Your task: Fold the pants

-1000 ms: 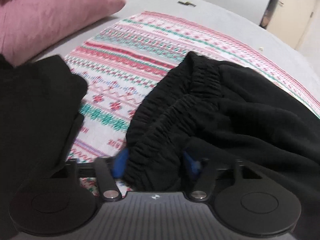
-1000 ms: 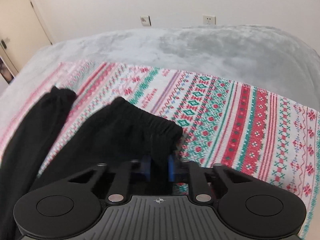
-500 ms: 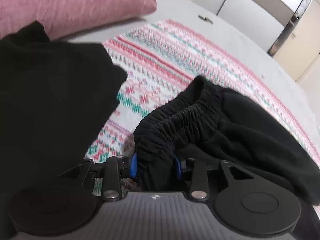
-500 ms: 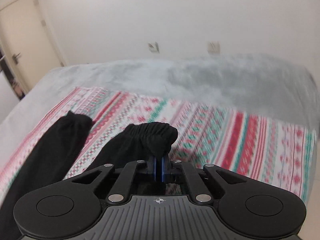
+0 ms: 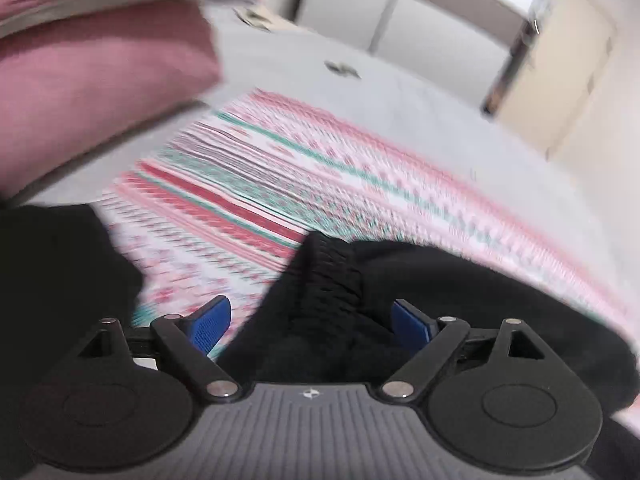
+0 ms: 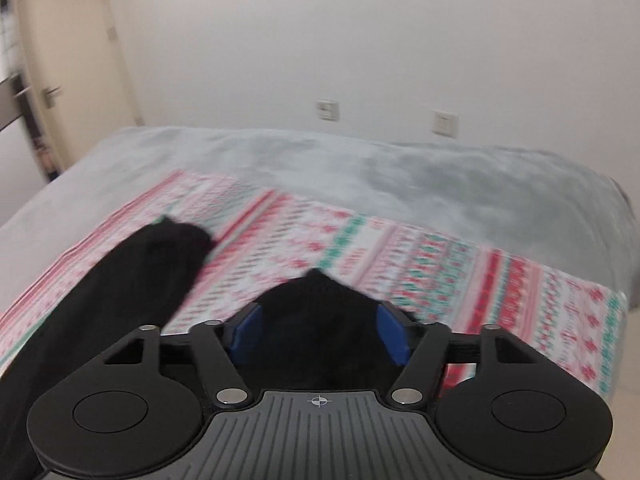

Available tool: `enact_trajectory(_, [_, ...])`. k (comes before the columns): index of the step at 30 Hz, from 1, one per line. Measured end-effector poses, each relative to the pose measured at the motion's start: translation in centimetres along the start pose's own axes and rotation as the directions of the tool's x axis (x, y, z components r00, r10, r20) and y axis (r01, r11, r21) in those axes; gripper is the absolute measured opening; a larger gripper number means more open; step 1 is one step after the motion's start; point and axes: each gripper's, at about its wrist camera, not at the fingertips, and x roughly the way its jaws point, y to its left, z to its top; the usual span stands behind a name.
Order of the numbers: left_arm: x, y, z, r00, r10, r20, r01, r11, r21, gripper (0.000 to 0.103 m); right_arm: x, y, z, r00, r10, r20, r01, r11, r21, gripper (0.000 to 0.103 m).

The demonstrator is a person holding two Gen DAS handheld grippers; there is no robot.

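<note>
Two tools are opening up over the bed (image 6: 400,172). The left tool (image 5: 310,322) is gaping wide, its blue pads clear of the black pants (image 5: 460,280) waistband lying between them. The right tool (image 6: 318,328) is partly open around a pant leg end. The pants are lying on a patterned blanket (image 5: 248,200).

No words, brand names or numbers can be read in either view. The only signs are small white marks on the grey ribbed housing of each tool: a four-pointed mark on the left tongs' housing (image 5: 309,393) and a crosshair circle on the right tongs' housing (image 6: 319,401).
</note>
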Motion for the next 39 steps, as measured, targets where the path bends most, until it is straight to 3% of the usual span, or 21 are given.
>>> enact_trajectory(2, [3.6, -1.2, 0.2, 0.997, 0.049, -0.056, -0.046, 0.997, 0.058, 0.103, 0.2, 0.9, -0.3, 1.0, 0.006, -0.015, -0.007, 0.999, -0.042, 0.065])
enact_trajectory(4, [6.8, -1.6, -0.3, 0.989, 0.087, -0.117, -0.077, 0.993, 0.084, 0.092, 0.5, 1.2, -0.4, 1.0, 0.007, -0.027, -0.008, 0.999, -0.045, 0.065])
enact_trajectory(6, [7.4, -1.7, -0.9, 0.989, 0.127, -0.08, -0.117, 0.985, 0.123, 0.083, 0.7, 1.5, -0.5, 0.999, 0.012, -0.039, -0.014, 0.999, -0.048, 0.065])
enact_trajectory(7, [7.5, -1.9, -0.9, 0.989, 0.132, -0.065, -0.123, 0.983, 0.136, 0.069, 0.8, 1.8, -0.6, 0.999, 0.017, -0.045, -0.02, 0.998, -0.057, 0.065])
enact_trajectory(10, [6.9, -2.3, -0.4, 0.992, 0.115, -0.054, -0.107, 0.986, 0.129, 0.052, 1.4, 2.5, -1.0, 0.998, 0.02, -0.058, -0.025, 0.997, -0.078, 0.065])
enact_trajectory(12, [7.0, -2.4, 0.0, 0.993, 0.115, -0.041, -0.111, 0.99, 0.092, 0.044, 1.5, 3.0, -1.1, 0.998, 0.028, -0.059, -0.033, 0.996, -0.087, 0.065])
enact_trajectory(15, [6.7, -2.2, 0.8, 0.99, 0.138, 0.01, -0.138, 0.986, 0.093, 0.042, 1.6, 3.6, -1.2, 0.998, 0.038, -0.054, -0.044, 0.993, -0.11, 0.065])
enact_trajectory(23, [7.3, -2.1, 0.7, 0.99, 0.136, -0.027, -0.134, 0.988, 0.074, 0.047, 2.4, 3.6, -1.1, 0.997, 0.025, -0.076, -0.033, 0.993, -0.114, 0.065])
enact_trajectory(25, [7.1, -1.5, 1.0, 0.994, 0.096, -0.048, -0.094, 0.995, 0.038, 0.061, 2.5, 3.8, -0.9, 0.996, 0.027, -0.08, -0.037, 0.992, -0.118, 0.065])
enact_trajectory(28, [6.4, -1.1, 1.6, 0.997, 0.056, -0.052, -0.056, 0.998, 0.015, 0.075, 2.4, 4.7, -0.7, 0.994, 0.062, -0.088, -0.073, 0.989, -0.128, 0.065])
enact_trajectory(31, [5.9, -0.9, 2.0, 0.998, 0.046, -0.038, -0.046, 0.999, -0.004, 0.086, 2.4, 6.2, -0.5, 0.991, 0.096, -0.09, -0.108, 0.984, -0.145, 0.072])
enact_trajectory(35, [6.6, 0.3, 2.4, 0.997, 0.021, -0.08, -0.028, 0.996, -0.085, 0.091, 2.6, 8.6, 0.5, 0.988, 0.132, -0.077, -0.143, 0.975, -0.169, 0.079])
enact_trajectory(39, [6.9, 0.6, 2.5, 0.99, 0.06, -0.126, -0.07, 0.995, -0.072, 0.099, 4.1, 10.1, 2.5, 0.986, 0.146, -0.075, -0.154, 0.981, -0.121, 0.081])
